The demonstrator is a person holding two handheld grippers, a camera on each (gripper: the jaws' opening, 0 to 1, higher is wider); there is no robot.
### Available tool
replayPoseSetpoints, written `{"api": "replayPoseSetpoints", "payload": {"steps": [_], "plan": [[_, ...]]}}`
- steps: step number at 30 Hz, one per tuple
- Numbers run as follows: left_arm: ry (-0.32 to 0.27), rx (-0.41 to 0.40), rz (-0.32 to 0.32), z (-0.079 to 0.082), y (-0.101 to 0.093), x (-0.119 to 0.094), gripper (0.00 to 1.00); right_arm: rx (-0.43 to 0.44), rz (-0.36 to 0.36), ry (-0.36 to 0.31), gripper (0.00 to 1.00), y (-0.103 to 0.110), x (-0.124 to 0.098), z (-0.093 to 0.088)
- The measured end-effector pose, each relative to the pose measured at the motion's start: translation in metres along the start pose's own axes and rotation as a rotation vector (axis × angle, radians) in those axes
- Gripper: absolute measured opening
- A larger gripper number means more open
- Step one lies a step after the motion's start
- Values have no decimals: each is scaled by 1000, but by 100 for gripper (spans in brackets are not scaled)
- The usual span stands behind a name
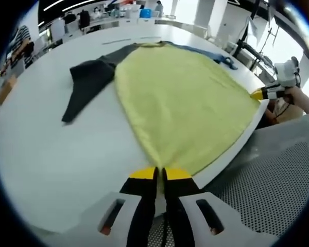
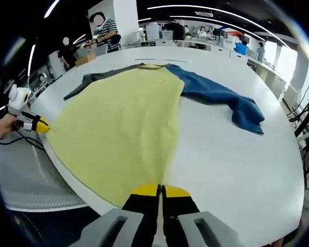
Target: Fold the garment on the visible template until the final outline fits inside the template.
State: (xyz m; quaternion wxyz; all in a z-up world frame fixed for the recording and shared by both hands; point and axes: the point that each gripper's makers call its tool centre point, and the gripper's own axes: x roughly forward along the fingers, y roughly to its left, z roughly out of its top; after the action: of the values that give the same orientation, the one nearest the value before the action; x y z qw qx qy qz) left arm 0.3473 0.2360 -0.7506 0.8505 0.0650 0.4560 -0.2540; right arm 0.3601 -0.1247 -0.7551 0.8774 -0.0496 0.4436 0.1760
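A garment with a pale yellow body point(image 1: 180, 98) lies spread flat on the white table point(image 1: 56, 154). Its dark grey sleeve point(image 1: 87, 82) reaches one way and its blue sleeve point(image 2: 221, 98) the other. My left gripper point(image 1: 161, 173) is shut on the hem of the yellow body at the table's near edge. My right gripper point(image 2: 159, 191) is shut on the hem at the other corner. In the left gripper view the right gripper point(image 1: 265, 93) comes in from the right, pinching that corner. The left gripper point(image 2: 40, 125) shows at the left of the right gripper view.
A grey perforated mesh surface point(image 1: 270, 180) lies just below the table's near edge. The table's far half point(image 2: 237, 154) is bare white. People point(image 2: 105, 31) stand by desks at the back of the room.
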Motion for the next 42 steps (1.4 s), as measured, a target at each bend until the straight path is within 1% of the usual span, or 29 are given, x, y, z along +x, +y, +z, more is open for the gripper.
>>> {"api": "replayPoseSetpoints", "payload": {"steps": [2, 4, 6, 8, 10, 11, 12, 14, 16, 20, 22, 24, 25, 27, 31, 35, 39, 41, 42], "plan": [[-19, 6, -3, 4, 0, -3, 7, 2, 2, 0, 0, -2, -1, 0], [-43, 7, -13, 8, -1, -5, 12, 3, -3, -4, 3, -4, -3, 1], [-67, 8, -17, 13, 0, -6, 17, 5, -2, -13, 10, -6, -4, 3], [-106, 25, -23, 20, -1, -8, 23, 27, 1, -41, 17, -8, -7, 8], [-137, -4, -42, 26, -2, -10, 28, 52, 3, -68, 24, -10, -9, 14], [-161, -9, -43, 30, -2, -11, 30, 64, 3, -78, 27, -11, -10, 17], [-171, -7, -42, 31, -2, -12, 33, 66, 2, -89, 30, -12, -11, 20], [-193, -11, -45, 36, -2, -14, 38, 74, -2, -109, 35, -15, -12, 26], [-215, 5, -41, 41, -2, -15, 44, 81, -2, -124, 40, -19, -13, 31], [-245, 19, -40, 48, -1, -17, 55, 95, -7, -146, 47, -29, -12, 39], [-253, 29, -46, 50, -2, -18, 60, 73, -7, -167, 54, -34, -12, 46], [-250, 41, -46, 50, -3, -19, 65, 71, -9, -182, 62, -40, -12, 51], [-251, 47, -47, 51, -4, -19, 67, 76, -8, -194, 64, -42, -11, 54], [-257, 51, -43, 52, -3, -19, 73, 91, -14, -208, 66, -49, -11, 59], [-284, 61, -49, 57, -5, -20, 79, 114, -39, -233, 71, -70, -8, 68], [-287, 76, -51, 58, -6, -21, 85, 127, -57, -244, 73, -89, -5, 75], [-321, 84, -48, 67, -5, -24, 90, 176, -83, -264, 70, -110, -3, 81], [-332, 87, -50, 70, -6, -26, 93, 188, -99, -271, 64, -121, -2, 84], [-333, 87, -48, 71, -6, -26, 93, 193, -103, -273, 63, -123, -1, 84]]}}
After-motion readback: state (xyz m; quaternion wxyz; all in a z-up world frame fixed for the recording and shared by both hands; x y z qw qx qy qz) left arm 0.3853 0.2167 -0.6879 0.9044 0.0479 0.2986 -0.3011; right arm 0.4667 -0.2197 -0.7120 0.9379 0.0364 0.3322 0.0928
